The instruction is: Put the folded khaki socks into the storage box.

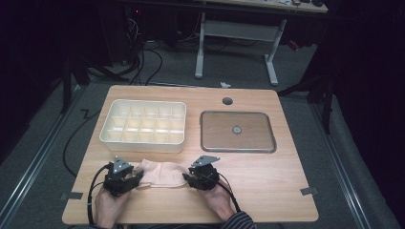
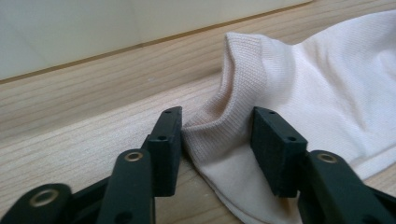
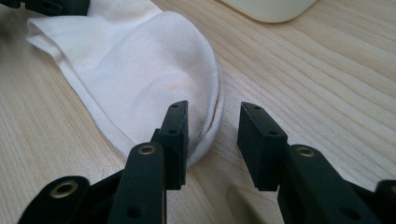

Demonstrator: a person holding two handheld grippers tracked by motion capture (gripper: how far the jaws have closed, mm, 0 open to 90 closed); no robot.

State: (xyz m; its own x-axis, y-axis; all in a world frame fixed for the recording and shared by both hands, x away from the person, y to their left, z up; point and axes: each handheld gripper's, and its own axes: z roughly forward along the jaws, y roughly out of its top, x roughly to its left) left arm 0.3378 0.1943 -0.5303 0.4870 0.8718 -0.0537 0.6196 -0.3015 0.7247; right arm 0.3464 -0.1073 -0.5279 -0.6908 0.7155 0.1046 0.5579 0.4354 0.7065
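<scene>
A pale cream sock (image 1: 161, 173) is laid flat on the wooden table (image 1: 267, 186), near its front edge and just in front of the white compartmented tray (image 1: 143, 122). The sock is stretched sideways between the two grippers.

The left hand-held gripper (image 1: 135, 177) is held at the sock's left end. In the left gripper view, the ribbed cuff of the sock (image 2: 280, 88) is seen bunched up between the two black jaws. The left jaw lies against the fabric and the right jaw at the fold's other side; whether the pads actually press the cuff cannot be told.

The right hand-held gripper (image 1: 187, 179) is held at the sock's right end. In the right gripper view, the rounded toe of the sock (image 3: 154, 79) is met by the left jaw, which rests on its edge, while the right jaw stands apart over bare wood. These jaws are parted and nothing is clamped.

To the right of the tray, a shallow brown tray with a metal rim (image 1: 204, 138) is set on the table, with a small round object (image 1: 236, 129) at its middle. A round hole (image 1: 227, 101) is seen in the table behind it. Both grippers are carried by the person's hands, which enter from the bottom edge of the high view.
</scene>
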